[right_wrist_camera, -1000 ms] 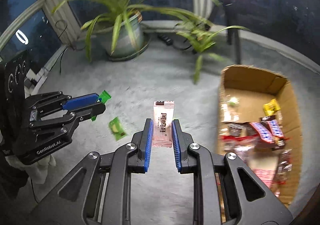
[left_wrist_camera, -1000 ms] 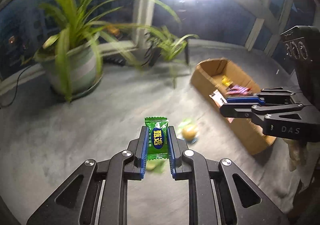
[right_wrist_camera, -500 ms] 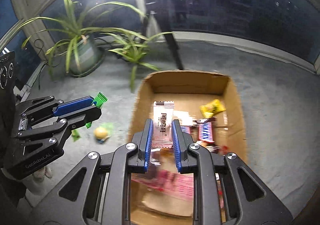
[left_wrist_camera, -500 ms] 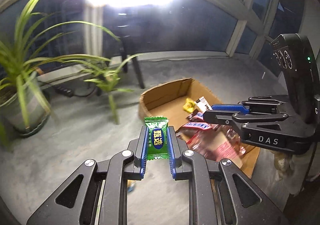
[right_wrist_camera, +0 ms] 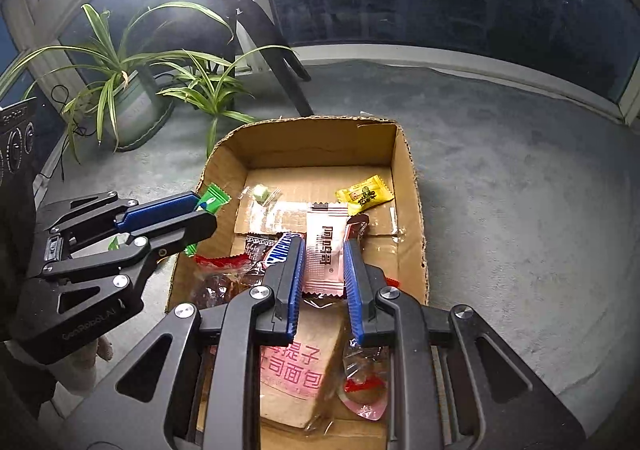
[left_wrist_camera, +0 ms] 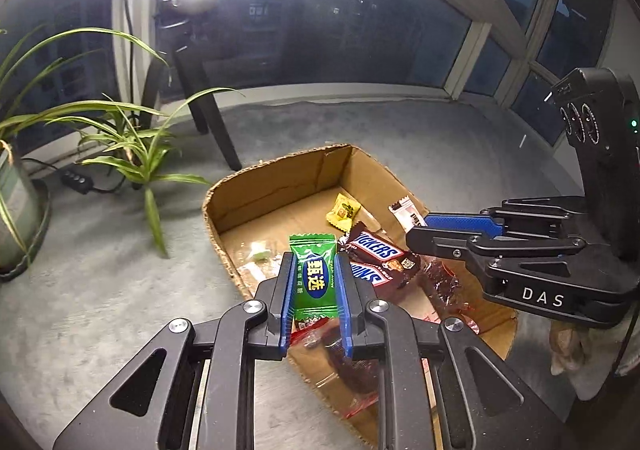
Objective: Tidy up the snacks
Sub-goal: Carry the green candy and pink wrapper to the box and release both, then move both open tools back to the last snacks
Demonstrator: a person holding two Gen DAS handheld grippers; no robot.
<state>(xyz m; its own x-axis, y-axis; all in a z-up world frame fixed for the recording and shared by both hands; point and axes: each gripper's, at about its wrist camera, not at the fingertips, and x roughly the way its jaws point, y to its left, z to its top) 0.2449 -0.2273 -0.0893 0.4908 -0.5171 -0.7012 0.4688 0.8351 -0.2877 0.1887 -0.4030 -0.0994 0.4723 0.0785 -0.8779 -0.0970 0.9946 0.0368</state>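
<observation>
My left gripper [left_wrist_camera: 314,266] is shut on a green candy packet [left_wrist_camera: 313,276] and hovers over the near left edge of an open cardboard box [left_wrist_camera: 276,180]. My right gripper [right_wrist_camera: 323,250] is shut on a pink-white snack packet [right_wrist_camera: 325,246], held above the middle of the same box [right_wrist_camera: 320,140]. Inside lie Snickers bars [left_wrist_camera: 378,250], a yellow candy [right_wrist_camera: 366,194], a small pale green sweet [right_wrist_camera: 260,193] and a bread bag [right_wrist_camera: 292,366]. Each gripper shows in the other's view: the right gripper [left_wrist_camera: 416,234], the left gripper [right_wrist_camera: 208,210].
The box sits on a grey carpeted floor [right_wrist_camera: 520,210]. Potted spider plants [right_wrist_camera: 128,90] stand at the back left beside dark stand legs [left_wrist_camera: 216,122] and a power strip [left_wrist_camera: 78,180]. Night windows curve around the back.
Both grippers have carried their packets from the open carpet, where loose sweets lay, over to the cardboard box. The box now fills the middle of both views.
</observation>
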